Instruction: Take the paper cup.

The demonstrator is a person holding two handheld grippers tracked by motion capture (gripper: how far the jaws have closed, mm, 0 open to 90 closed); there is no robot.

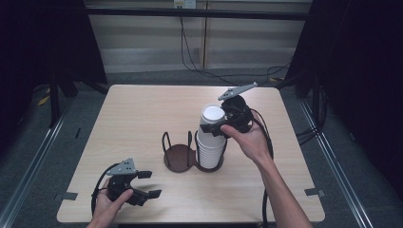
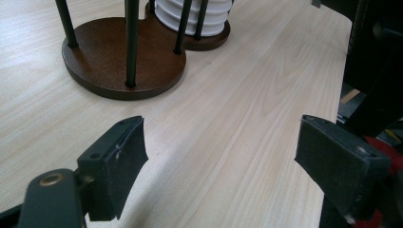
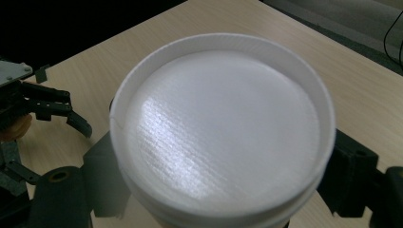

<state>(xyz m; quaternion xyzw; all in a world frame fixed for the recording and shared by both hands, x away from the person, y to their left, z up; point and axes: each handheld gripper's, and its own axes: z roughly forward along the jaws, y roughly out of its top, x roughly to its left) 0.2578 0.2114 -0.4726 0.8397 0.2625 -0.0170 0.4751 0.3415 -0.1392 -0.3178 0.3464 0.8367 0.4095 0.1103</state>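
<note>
White paper cups (image 1: 211, 137), nested upside down in one tall stack, sat in the right bay of a dark brown two-bay holder (image 1: 179, 157) near mid-surface. Left bay stood empty, its round wooden base and thin black uprights exposed.

Right gripper (image 1: 227, 124) was up at the top of the stack, its jaws pinching the topmost cup (image 3: 223, 128) from both sides. In the right gripper view that cup's flat white bottom faced the camera, a black jaw pad pressed against each flank just under the rim. Whether the top cup had separated from the stack beneath, could not tell. Grey three-cornered plate of that gripper pointed toward the far edge of the surface; cable trailed back along the person's forearm.

Left gripper (image 1: 146, 184) sat low near the front left corner of the light wood surface (image 1: 133, 118), well apart from the holder, jaws spread wide and holding nothing. Left gripper view confirmed: both black pads far apart with bare wood grain between them, the holder's empty bay ahead and the ribbed lower cups behind it.

Dark curtains flanked the surface on both sides; cables ran across the floor behind it.
</note>
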